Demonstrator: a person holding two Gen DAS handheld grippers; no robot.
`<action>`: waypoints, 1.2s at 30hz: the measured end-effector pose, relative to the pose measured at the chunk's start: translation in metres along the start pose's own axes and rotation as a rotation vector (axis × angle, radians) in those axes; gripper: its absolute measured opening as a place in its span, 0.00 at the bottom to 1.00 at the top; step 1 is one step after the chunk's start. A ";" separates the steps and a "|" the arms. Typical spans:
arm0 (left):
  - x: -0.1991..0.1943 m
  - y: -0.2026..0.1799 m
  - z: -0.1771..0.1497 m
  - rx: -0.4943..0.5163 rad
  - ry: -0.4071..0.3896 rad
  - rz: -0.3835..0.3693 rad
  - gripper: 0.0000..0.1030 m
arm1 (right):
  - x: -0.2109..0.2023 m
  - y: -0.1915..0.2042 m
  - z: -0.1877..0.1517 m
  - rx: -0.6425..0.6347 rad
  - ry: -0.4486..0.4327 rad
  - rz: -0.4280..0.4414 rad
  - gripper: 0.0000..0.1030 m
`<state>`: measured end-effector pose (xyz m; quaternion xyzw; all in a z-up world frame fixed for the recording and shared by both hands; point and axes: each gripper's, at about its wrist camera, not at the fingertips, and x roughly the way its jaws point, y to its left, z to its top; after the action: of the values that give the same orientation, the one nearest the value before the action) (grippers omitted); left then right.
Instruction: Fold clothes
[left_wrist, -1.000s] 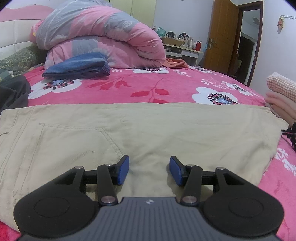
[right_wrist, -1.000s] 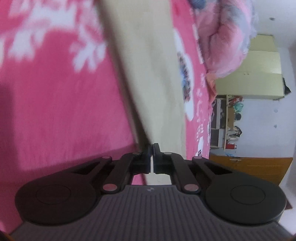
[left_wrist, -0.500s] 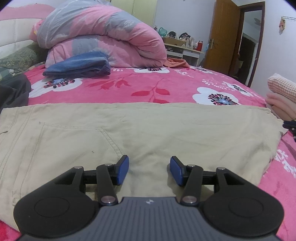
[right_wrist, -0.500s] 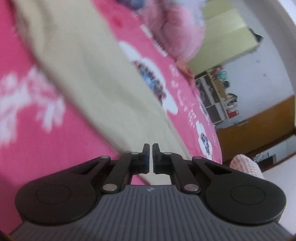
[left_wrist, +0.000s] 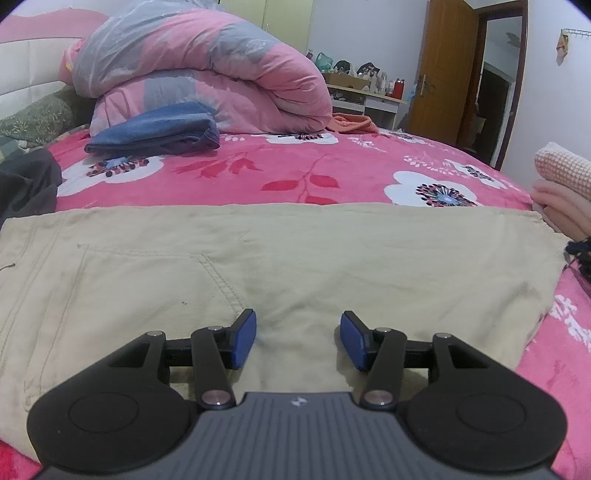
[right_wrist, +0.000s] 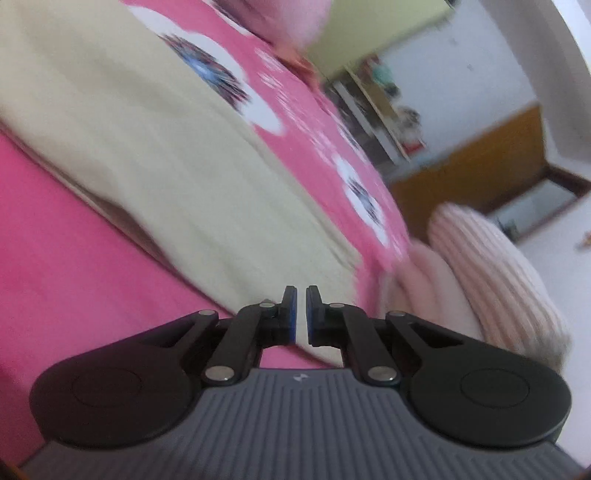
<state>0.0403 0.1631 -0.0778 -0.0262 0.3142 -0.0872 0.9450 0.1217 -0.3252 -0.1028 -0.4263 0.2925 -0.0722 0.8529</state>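
Left gripper (left_wrist: 298, 341) sits low over the near edge of the beige trousers (left_wrist: 295, 266), jaws spread wide, blue pads (left_wrist: 243, 339) apart with bare cloth between them; nothing gripped. Whether the pads touch the cloth can't be told. A small logo is on the grey gripper body, not readable.

Trousers lie flat across the pink floral bedspread (left_wrist: 229, 173), folded lengthwise, stitched back pocket (left_wrist: 147, 288) at left, hem end at right. At the right edge, by the hem, a person's hand (left_wrist: 565, 210) with a pink knit sleeve (left_wrist: 565, 170) above it.

Right gripper (right_wrist: 298, 314): jaws nearly closed, only a thin slit between the pads, no cloth visibly pinched. It hangs over the corner of the trousers (right_wrist: 155, 147); the view is tilted and motion-blurred. The sleeve (right_wrist: 491, 266) shows just right of it.

Farther back on the bed: a folded blue denim garment (left_wrist: 159, 129), a dark garment (left_wrist: 26, 181) at far left, a rolled pink and grey quilt (left_wrist: 207, 70), an orange cloth (left_wrist: 354, 123) behind it. A green patterned pillow (left_wrist: 40, 118) lies against the white headboard (left_wrist: 26, 77).

Far end: a white desk (left_wrist: 369, 98) with cluttered small items and a red bottle (left_wrist: 398, 86); labels too small to read. Brown wooden door (left_wrist: 450, 70) stands open.
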 end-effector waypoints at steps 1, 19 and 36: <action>0.000 0.000 0.000 0.000 0.001 -0.002 0.51 | -0.001 0.000 0.005 0.010 -0.008 0.006 0.03; -0.001 0.014 0.002 -0.070 -0.002 -0.071 0.51 | 0.007 -0.006 0.040 0.573 -0.125 0.590 0.07; 0.002 0.008 0.006 -0.089 0.008 -0.041 0.51 | 0.002 -0.024 0.017 0.755 -0.027 0.670 0.12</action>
<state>0.0466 0.1704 -0.0746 -0.0744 0.3211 -0.0924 0.9396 0.1361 -0.3294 -0.0776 0.0283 0.3555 0.1101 0.9278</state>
